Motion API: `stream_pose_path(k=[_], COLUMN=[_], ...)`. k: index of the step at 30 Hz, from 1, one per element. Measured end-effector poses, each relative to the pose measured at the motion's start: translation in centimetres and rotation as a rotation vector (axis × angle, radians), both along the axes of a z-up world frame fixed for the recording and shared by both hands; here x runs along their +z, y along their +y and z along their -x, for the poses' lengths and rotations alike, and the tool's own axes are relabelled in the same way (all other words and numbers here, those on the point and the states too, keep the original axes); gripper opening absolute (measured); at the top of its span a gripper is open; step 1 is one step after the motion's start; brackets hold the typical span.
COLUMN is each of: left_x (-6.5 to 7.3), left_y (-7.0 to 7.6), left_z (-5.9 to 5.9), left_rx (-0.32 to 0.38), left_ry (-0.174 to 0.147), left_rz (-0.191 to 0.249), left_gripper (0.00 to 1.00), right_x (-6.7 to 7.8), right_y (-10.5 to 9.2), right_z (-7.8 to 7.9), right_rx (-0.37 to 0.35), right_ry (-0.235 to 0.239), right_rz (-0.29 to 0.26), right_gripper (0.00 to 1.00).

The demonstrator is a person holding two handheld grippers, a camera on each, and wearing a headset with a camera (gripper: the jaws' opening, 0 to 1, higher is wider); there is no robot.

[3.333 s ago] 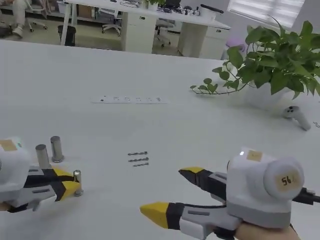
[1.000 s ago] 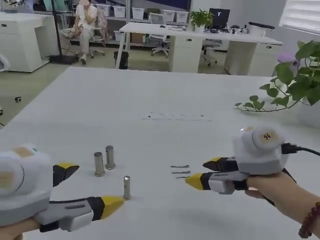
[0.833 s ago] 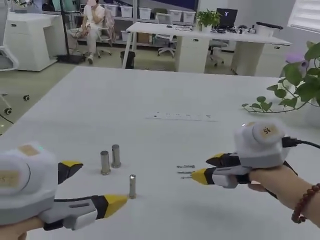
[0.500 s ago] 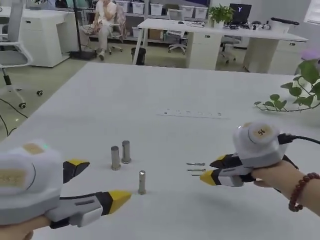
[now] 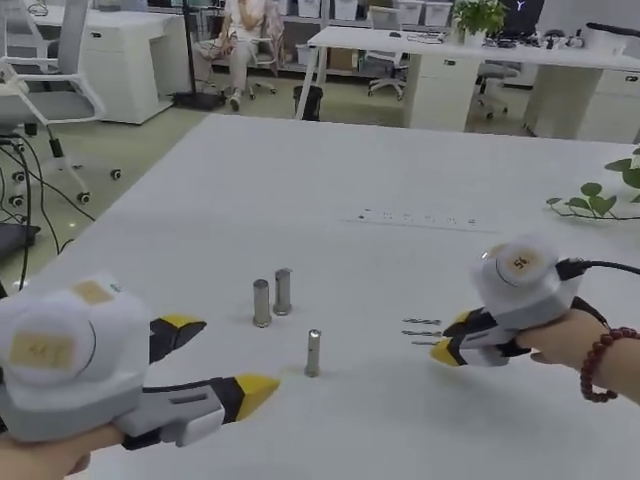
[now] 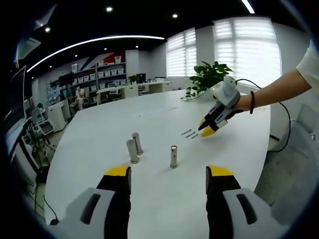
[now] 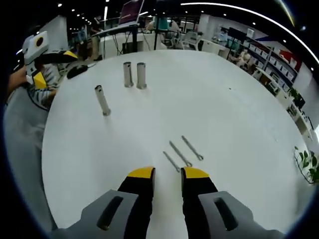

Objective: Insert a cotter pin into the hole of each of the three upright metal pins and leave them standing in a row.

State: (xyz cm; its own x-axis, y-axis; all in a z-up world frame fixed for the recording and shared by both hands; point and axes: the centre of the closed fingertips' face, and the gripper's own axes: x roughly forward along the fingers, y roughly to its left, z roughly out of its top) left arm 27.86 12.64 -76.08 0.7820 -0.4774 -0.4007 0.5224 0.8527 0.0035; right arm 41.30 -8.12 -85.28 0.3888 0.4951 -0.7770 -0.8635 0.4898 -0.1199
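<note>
Here, closest to us, the left tool (image 5: 225, 355) is held low over the near edge of the white table (image 5: 400, 170). Its two yellow-tipped jaws stand wide apart, and there is nothing between them.

A little further out, on our right, the right tool (image 5: 452, 337) is low over the table too. A string of red beads (image 5: 598, 365) shows on the arm behind it. Its jaws are only a small way apart, and they hold nothing. Just in front of its tips lie the three cotter pins (image 5: 422, 331). They are flat on the table, side by side.

Between the two tools we see one metal pin (image 5: 313, 353) standing up by itself. It has a small hole near its top. A bit further back and to the left, the other two metal pins (image 5: 262, 303) stand up close beside each other.

Far off, green leaves of a plant (image 5: 600, 200) reach over the right side of the table. Past the table, a person (image 5: 245, 25) sits on a chair among white desks.
</note>
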Motion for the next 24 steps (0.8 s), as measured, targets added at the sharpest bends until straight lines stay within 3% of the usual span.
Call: stream_pose_path(k=[15, 17, 18, 24], left_x=[0.0, 0.0, 0.0, 0.1], left_y=[0.5, 0.6, 0.5, 0.6], left_z=[-0.2, -0.3, -0.3, -0.4], left_rx=[0.01, 0.012, 0.012, 0.01], left_ry=[0.001, -0.002, -0.001, -0.003], left_rz=[0.018, 0.027, 0.028, 0.029], left_gripper=[0.57, 0.56, 0.55, 0.54], right_x=[-1.1, -1.4, -1.2, -1.2], right_y=[0.2, 0.0, 0.2, 0.8], right_z=[-0.9, -0.9, -1.0, -0.5], right_rx=[0.058, 0.077, 0.072, 0.09], right_ry=[0.028, 0.032, 0.033, 0.072], right_rz=[0.037, 0.063, 0.048, 0.068], right_gripper=[0.17, 0.17, 0.16, 0.13])
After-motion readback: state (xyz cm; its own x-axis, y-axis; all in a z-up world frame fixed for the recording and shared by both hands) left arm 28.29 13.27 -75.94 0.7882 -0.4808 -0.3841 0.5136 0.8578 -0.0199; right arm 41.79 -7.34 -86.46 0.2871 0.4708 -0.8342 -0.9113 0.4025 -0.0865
